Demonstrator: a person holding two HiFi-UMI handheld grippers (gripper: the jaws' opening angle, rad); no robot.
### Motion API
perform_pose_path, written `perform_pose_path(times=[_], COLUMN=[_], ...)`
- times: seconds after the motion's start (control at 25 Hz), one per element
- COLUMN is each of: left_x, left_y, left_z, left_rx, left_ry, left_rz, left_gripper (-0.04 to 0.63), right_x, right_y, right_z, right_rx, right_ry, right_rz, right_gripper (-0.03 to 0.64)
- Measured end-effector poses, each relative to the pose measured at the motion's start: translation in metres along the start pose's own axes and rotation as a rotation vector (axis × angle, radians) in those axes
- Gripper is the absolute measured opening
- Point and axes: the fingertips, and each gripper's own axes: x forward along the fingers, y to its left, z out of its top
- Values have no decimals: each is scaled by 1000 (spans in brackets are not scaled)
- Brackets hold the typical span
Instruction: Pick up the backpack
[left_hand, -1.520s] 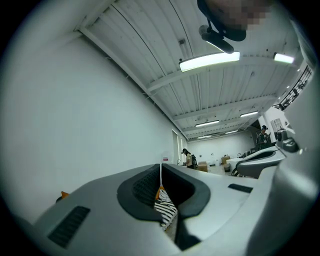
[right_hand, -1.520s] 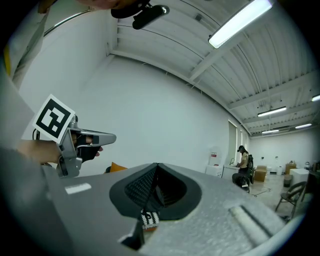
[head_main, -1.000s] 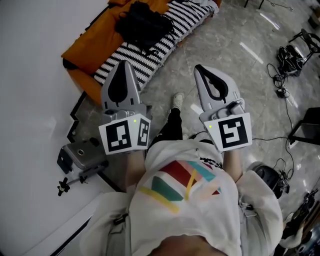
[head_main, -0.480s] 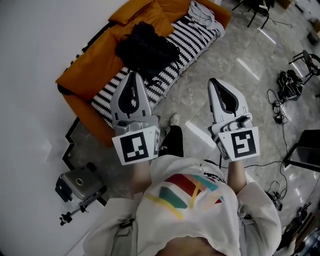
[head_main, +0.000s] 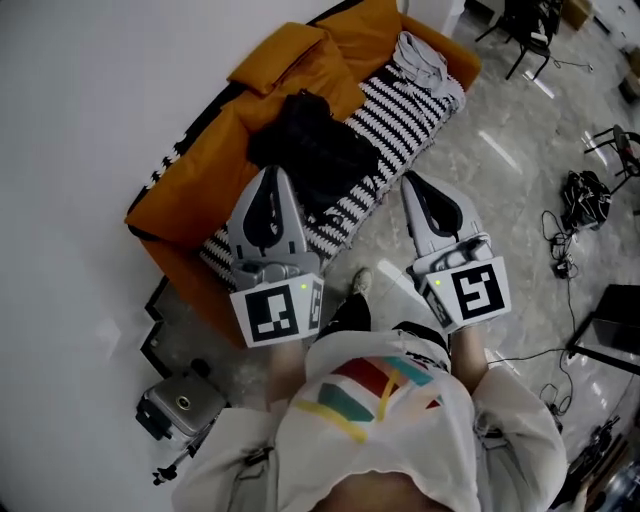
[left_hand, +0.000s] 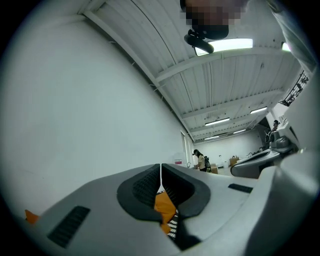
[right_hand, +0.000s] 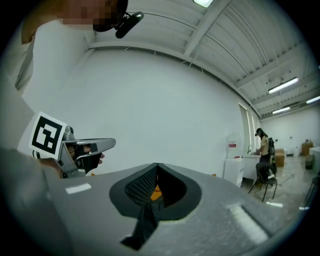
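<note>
1. I am holding my left tool (head_main: 272, 175) with its jaws pressed together, gripping nothing.
2. I am holding my right tool (head_main: 410, 182) the same way, with its jaws closed and empty.
3. The black backpack (head_main: 315, 150) is lying on the striped blanket (head_main: 400, 110) covering the orange sofa (head_main: 200, 170). It is at about 1 o'clock from my left tool and 10 o'clock from my right, and neither tool is touching it.
4. A grey garment (head_main: 420, 55) is lying at 1 o'clock from the backpack.
</note>
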Motion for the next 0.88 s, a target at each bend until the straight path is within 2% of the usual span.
perform_pose_path(times=[0.12, 0.36, 0.68, 0.88], left_x=[18, 25, 26, 31], left_y=[19, 47, 64, 69], left_z=[2, -19, -9, -10], left_rx=[-16, -55, -85, -66], left_ry=[12, 42, 3, 10], left_rz=[14, 51, 108, 153], left_gripper=[20, 20, 20, 20], right_x=[26, 51, 65, 75], right_y=[-5, -2, 0, -8], right_z=[1, -4, 12, 21], right_rx=[63, 48, -33, -76], right_ry=[16, 30, -7, -38], right_rz=[22, 42, 41, 48], right_gripper=[2, 2, 2, 2])
